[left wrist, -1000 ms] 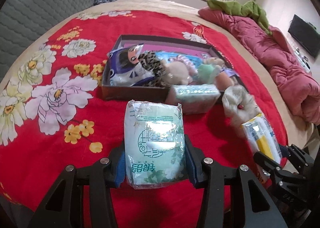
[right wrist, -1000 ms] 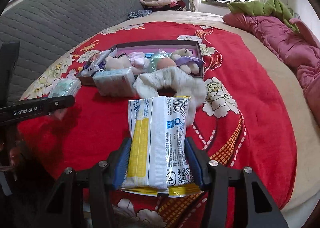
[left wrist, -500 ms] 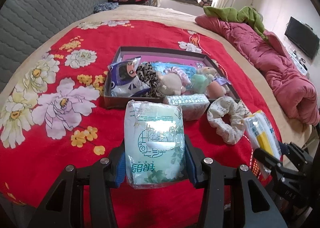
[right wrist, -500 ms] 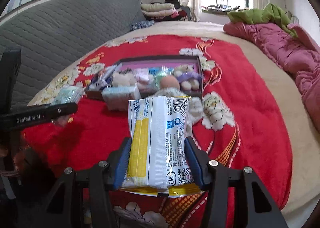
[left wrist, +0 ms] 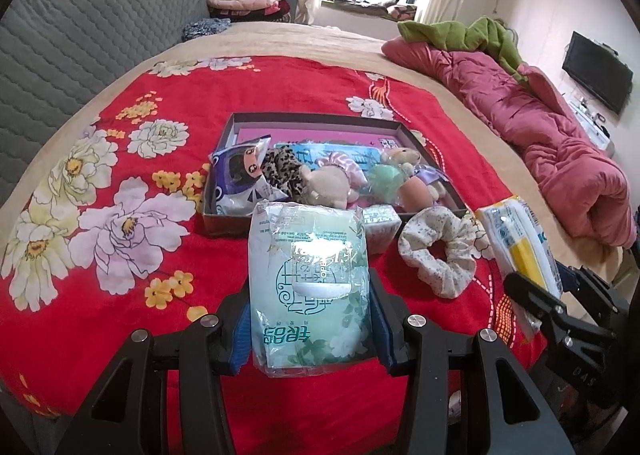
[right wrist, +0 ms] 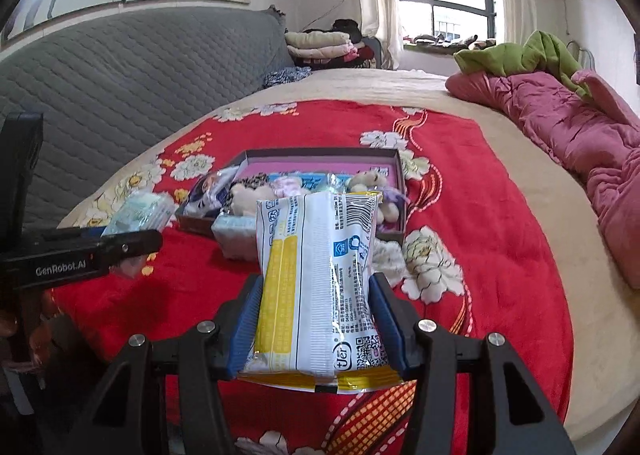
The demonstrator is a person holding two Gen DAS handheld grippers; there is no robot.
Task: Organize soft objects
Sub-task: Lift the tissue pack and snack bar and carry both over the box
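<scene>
My left gripper [left wrist: 310, 319] is shut on a pale green wet-wipe pack [left wrist: 308, 279] and holds it above the red blanket, short of the box. My right gripper [right wrist: 316, 319] is shut on a white and yellow tissue pack [right wrist: 318, 279]; that pack also shows at the right of the left wrist view [left wrist: 520, 243]. A shallow dark box [left wrist: 320, 123] lies ahead with plush toys, a leopard scrunchie and snack packs inside. A small tissue pack [left wrist: 380, 225] and a white floral scrunchie [left wrist: 440, 255] lie on the blanket by its near edge.
The red flowered blanket [left wrist: 100, 191] covers the bed. A grey quilted headboard [right wrist: 120, 75] is on the left. A pink duvet [left wrist: 560, 143] with a green garment lies on the right. Folded clothes are stacked far behind.
Both grippers have lifted and pulled back from the box with their packs still held. The box and scrunchie look farther away and lower in both views.
</scene>
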